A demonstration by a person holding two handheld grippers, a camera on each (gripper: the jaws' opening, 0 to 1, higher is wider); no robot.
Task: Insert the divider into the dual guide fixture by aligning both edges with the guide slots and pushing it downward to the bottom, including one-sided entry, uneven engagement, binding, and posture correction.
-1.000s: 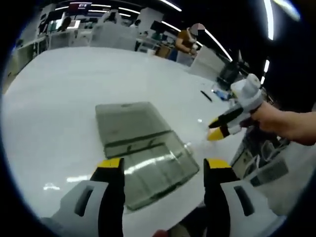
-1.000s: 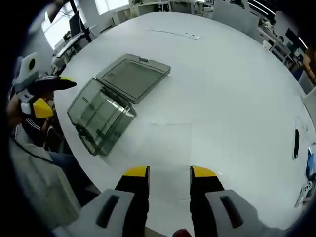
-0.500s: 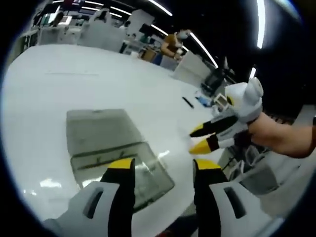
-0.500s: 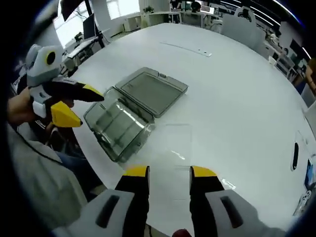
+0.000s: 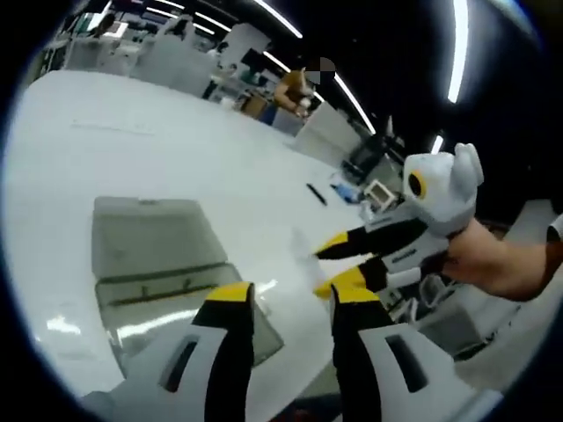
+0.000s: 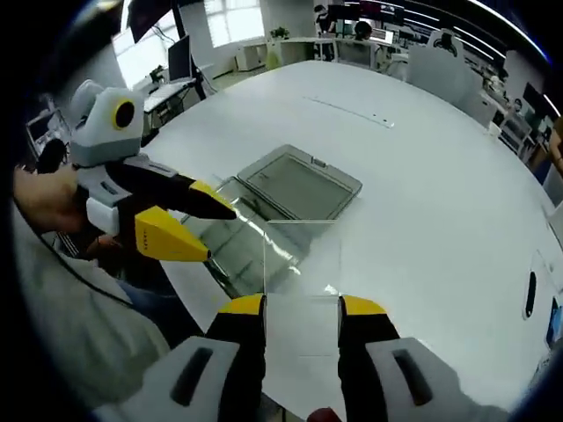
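Left gripper view: the left gripper (image 5: 286, 299) hangs over the near edge of the white desk (image 5: 158, 132), its jaws apart with nothing between them. Just beyond and partly under its left jaw lies the smoky clear fixture (image 5: 154, 272), a shallow case lying opened flat on the desk. The right gripper (image 5: 330, 268) comes in from the right, its yellow tips near the fixture's near corner; a faint clear edge shows in front of them, likely the divider, but it is too faint to be sure.

Right gripper view: the right gripper (image 6: 302, 306) holds the divider (image 6: 302, 251), a clear thin sheet pinched at its near edge between the jaws and reaching forward over the fixture (image 6: 281, 215). The sheet's far edge lies above the fixture's near half; whether it touches cannot be told. The left gripper (image 6: 207, 230) points in from the left, close beside the sheet's left edge, jaws spread.

By my reading this is the approach, before any slot entry. The next move calls for squaring the sheet's two side edges to the guide slots, then lowering evenly so neither side binds
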